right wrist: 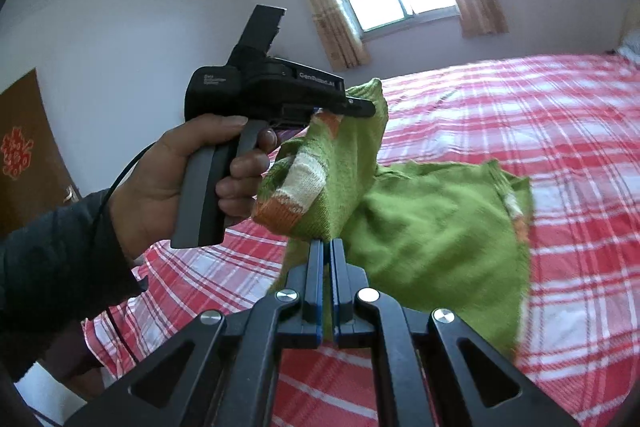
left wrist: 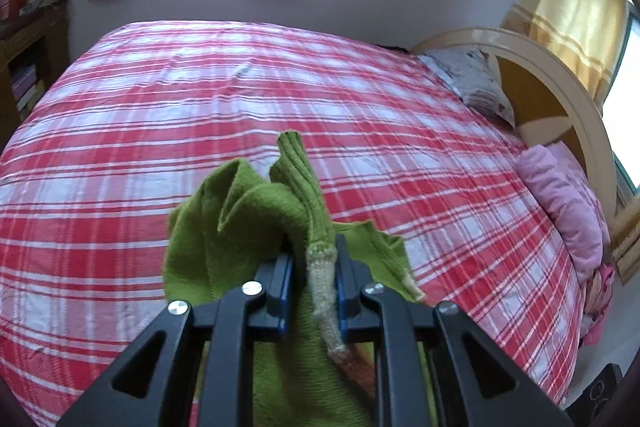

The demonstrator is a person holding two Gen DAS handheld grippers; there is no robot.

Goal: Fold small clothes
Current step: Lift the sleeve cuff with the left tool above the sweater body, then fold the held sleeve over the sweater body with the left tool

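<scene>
A small green knitted sweater [right wrist: 432, 227] with white and orange bands hangs in the air above the bed, held by both grippers. My left gripper [left wrist: 314, 255] is shut on a bunched edge of the green sweater [left wrist: 248, 219] with its pale trim between the jaws. In the right wrist view the left gripper [right wrist: 360, 107] shows at the upper left, held by a hand, clamped on the garment's top. My right gripper [right wrist: 327, 247] is shut on a lower fold of the sweater. The rest of the cloth droops to the right.
The bed with a red and white plaid sheet [left wrist: 200, 99] fills the space below. A grey pillow [left wrist: 472, 79], a pink folded blanket [left wrist: 568, 203] and a cream headboard [left wrist: 560, 75] lie at the right. A dark shelf [left wrist: 28, 55] stands at the left.
</scene>
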